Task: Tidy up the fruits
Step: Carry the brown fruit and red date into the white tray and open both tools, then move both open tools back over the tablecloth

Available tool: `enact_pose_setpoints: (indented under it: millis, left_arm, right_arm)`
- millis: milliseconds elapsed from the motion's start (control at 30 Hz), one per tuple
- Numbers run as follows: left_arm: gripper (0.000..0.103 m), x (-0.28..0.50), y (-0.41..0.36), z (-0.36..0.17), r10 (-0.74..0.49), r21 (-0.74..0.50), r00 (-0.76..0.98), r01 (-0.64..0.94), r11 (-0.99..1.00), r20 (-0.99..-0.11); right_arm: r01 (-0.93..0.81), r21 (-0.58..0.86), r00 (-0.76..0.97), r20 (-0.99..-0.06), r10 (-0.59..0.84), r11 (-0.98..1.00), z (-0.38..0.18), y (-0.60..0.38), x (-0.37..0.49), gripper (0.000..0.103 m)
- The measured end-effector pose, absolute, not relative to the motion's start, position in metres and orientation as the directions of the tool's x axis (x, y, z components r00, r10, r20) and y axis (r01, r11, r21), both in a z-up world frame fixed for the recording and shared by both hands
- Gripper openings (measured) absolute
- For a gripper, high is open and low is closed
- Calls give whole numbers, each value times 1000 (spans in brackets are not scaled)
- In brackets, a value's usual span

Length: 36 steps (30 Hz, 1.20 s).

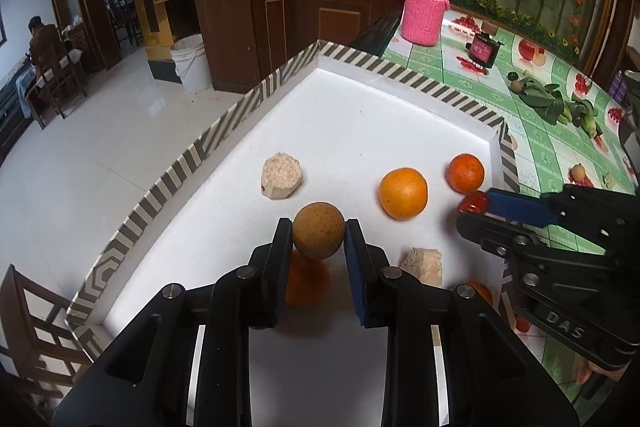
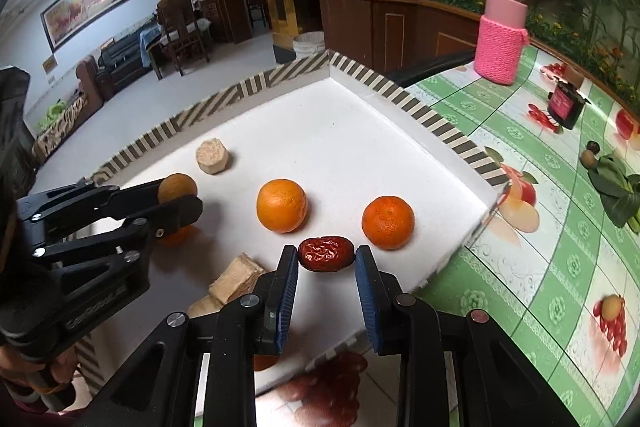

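Note:
My left gripper [image 1: 318,227] is shut on a round brown fruit [image 1: 318,235], held above the white tray [image 1: 352,107]; it also shows in the right wrist view [image 2: 177,187]. My right gripper [image 2: 326,254] is shut on a wrinkled red date [image 2: 326,253], low over the tray's near right part; the date also shows in the left wrist view [image 1: 473,203]. Two oranges [image 2: 282,205] [image 2: 388,222] lie on the tray beyond the date. Another orange [image 1: 306,281] lies under my left gripper, partly hidden.
Two beige snack blocks [image 2: 212,155] [image 2: 236,281] lie on the tray. The tray has a striped rim [image 2: 440,125]. On the green tablecloth stand a pink knitted bottle [image 2: 502,43], a dark small box [image 2: 564,105] and leafy greens [image 2: 614,187]. The floor drops off beyond the tray's left side.

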State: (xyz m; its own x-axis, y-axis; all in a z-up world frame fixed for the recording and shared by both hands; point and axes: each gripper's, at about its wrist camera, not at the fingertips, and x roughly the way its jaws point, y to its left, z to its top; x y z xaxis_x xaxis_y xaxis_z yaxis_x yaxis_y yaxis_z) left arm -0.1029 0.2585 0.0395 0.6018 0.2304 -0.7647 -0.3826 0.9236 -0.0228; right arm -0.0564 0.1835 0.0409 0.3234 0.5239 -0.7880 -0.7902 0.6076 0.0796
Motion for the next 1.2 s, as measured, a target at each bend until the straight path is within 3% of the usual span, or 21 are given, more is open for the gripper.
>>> enact_pose_setpoints:
  millis: [367,467,500,900,1200]
  left_arm:
    - [28,-103,261,38,235,-34,594,-405,913,-770]
    - [52,-104,262,38,234,-39,590,-413,910,-773]
    - [54,-106,261,39,239,-40,596,-416,909,-766]
    - [54,-113,244,51,290,0,625,-421,907,-725]
    - [54,-109,212,59,251,-2,658,-358,934,-710]
  right_arm:
    - [-794,57,338,-787,517,605,37,180,-61,30]
    - [-785,73,350,-768,537,616,45,170,-66,30]
    - [-782,78,355,-761,543,619,48,167,-67,30]
    - [-732,134,393,-718,574,668,61,128,-79,30]
    - [-677,143,442,-706,554,722,63,90,-77,30]
